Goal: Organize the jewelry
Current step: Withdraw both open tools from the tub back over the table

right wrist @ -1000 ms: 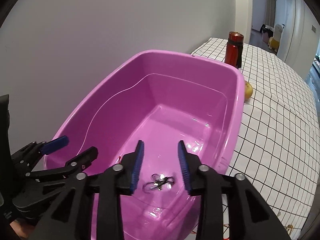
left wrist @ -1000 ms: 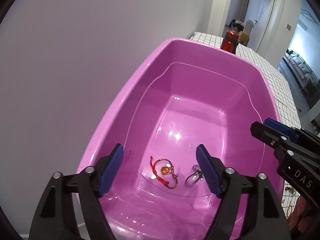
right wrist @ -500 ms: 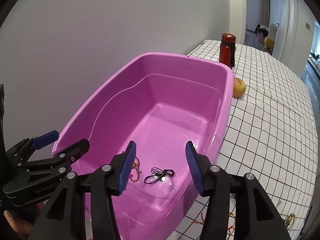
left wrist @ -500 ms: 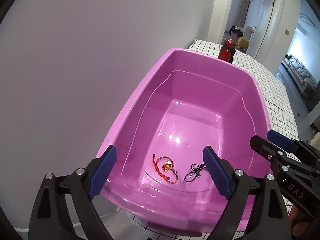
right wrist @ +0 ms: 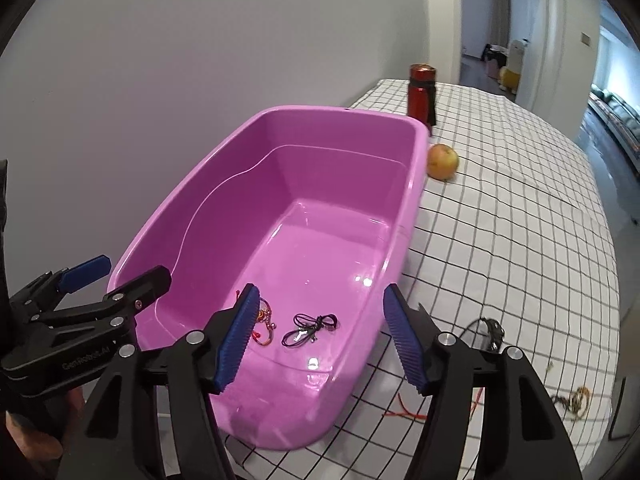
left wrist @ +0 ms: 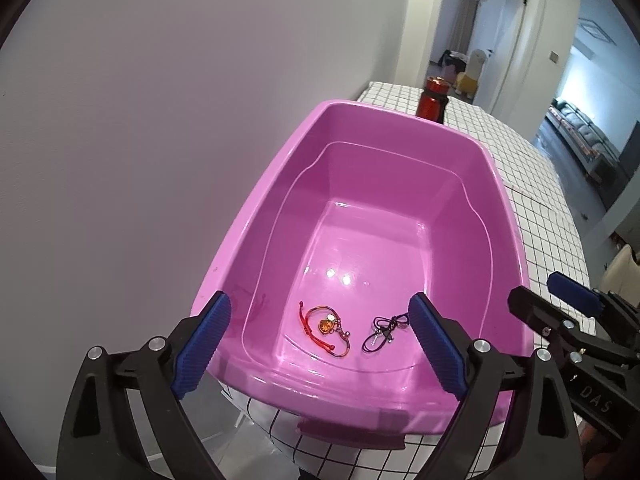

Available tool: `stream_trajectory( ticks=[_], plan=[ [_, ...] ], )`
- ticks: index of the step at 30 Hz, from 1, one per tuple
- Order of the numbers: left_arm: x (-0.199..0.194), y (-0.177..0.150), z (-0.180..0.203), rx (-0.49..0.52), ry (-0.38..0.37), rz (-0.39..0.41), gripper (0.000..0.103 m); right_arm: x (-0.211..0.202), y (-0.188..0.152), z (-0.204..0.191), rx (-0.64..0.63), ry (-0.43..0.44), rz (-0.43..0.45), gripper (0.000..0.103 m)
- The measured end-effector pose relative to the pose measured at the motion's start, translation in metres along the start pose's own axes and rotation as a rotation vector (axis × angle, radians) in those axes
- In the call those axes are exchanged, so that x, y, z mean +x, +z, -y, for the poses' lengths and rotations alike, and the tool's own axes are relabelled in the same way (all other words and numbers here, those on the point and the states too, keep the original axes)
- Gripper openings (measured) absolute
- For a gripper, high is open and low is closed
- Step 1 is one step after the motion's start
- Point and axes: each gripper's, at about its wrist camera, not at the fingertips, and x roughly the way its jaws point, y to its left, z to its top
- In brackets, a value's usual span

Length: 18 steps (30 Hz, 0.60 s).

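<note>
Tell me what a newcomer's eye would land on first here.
The big pink tub against the wall dominates both views, with a red cord bracelet and a black cord necklace lying apart on its floor near the front. Beyond its far end, a red bottle and an apple stand out on the checked tablecloth.

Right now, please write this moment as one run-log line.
left gripper: open, empty | right gripper: open, empty | pink tub: red bracelet, black cord
</note>
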Motion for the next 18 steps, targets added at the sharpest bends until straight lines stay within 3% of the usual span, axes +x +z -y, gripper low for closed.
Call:
stream_trajectory(
  ticks=[11, 18],
  plan=[
    [-0.006, -0.015, 0.02, 0.073, -0.053, 0.007, 0.089, -0.029, -0.036, 0.03, 0.12, -0.109, 0.005, 0.066],
    [-0.022, -0.032, 0.058, 0.112, -0.085, 0.02, 0.089, -0.056, -0.068, 0.063, 0.163, -0.156, 0.001, 0.066]
  ],
)
